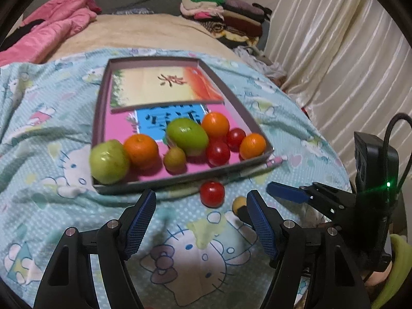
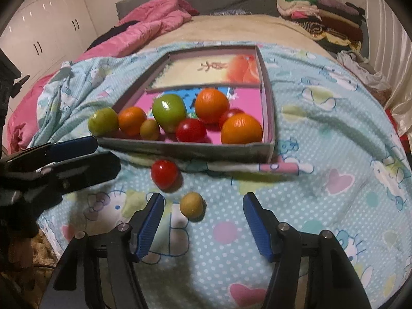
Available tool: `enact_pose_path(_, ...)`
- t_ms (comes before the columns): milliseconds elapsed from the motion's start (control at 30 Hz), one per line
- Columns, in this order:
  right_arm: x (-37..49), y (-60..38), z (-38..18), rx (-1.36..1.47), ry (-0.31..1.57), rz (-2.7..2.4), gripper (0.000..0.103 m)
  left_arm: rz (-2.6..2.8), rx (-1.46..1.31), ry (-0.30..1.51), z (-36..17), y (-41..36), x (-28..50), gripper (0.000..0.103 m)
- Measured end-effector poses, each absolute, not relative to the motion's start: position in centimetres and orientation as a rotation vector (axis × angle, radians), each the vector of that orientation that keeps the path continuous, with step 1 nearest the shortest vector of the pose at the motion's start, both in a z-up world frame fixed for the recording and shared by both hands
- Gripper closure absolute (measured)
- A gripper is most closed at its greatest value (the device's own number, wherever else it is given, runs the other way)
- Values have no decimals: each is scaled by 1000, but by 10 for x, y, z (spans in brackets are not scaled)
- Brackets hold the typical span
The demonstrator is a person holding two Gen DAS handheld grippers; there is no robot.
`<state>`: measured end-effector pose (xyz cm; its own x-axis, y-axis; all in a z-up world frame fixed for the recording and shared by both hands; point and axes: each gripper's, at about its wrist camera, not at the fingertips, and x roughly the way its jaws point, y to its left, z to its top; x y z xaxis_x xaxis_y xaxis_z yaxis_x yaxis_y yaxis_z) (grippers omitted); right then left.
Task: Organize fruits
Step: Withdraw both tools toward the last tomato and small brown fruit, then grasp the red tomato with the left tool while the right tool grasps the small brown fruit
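On the blanket, just before the box, lie a red tomato and a small yellow fruit. The right gripper, open and empty, is nearer: the yellow fruit sits just ahead, left of centre. The left gripper is open, empty. Box lettering is unreadable.

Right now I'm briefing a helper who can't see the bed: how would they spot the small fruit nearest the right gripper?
Find the shallow box of fruit on the blue cartoon blanket. Two fruits lie outside its near edge. Take the small yellowish-brown one, not the shiny red tomato beside it.
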<state>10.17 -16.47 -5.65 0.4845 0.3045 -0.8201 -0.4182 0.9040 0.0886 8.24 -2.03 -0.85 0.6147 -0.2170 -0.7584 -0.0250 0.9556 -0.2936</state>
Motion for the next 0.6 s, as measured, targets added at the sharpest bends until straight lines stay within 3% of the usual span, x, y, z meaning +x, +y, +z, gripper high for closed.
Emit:
enact_pose_path(233,105,-158,-68,-139,1009,458,53,-140,-285,957,-21,-25,92,29)
enact_pose_path(600,109,-154,-74,-154,1020,459,72,-188,-278,991,-31,-35,101,45)
